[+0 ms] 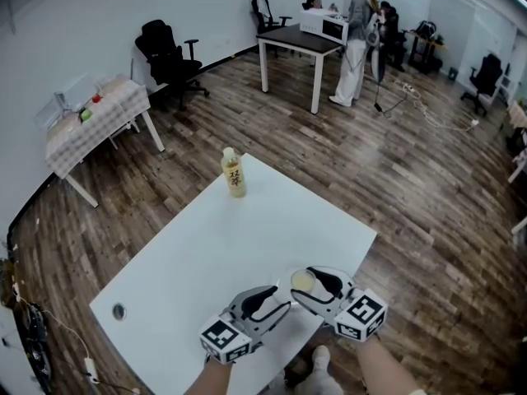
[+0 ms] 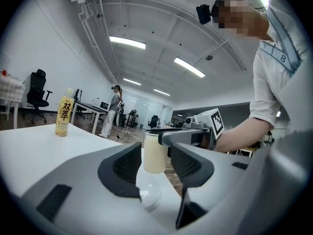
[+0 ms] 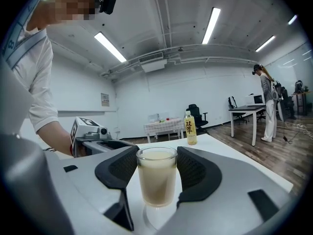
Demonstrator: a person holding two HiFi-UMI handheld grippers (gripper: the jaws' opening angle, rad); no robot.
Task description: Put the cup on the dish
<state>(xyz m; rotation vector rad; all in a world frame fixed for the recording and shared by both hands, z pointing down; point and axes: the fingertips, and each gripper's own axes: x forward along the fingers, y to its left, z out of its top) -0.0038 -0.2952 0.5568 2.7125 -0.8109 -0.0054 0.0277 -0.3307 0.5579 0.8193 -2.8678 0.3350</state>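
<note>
The head camera sits highest, on the wearer's head, and looks steeply down over the white table (image 1: 206, 262). It is far enough off to take in most of the tabletop and the room's floor, with the left gripper (image 1: 282, 299) and right gripper (image 1: 301, 290) at its bottom edge. Each gripper camera rides low behind its own jaws, very close and almost at tabletop level, and the two face each other, so each shows the other gripper. All three views share the cup (image 1: 302, 280), the yellow bottle (image 1: 234, 174) and the standing person (image 1: 356, 39) by the far desk.
</note>
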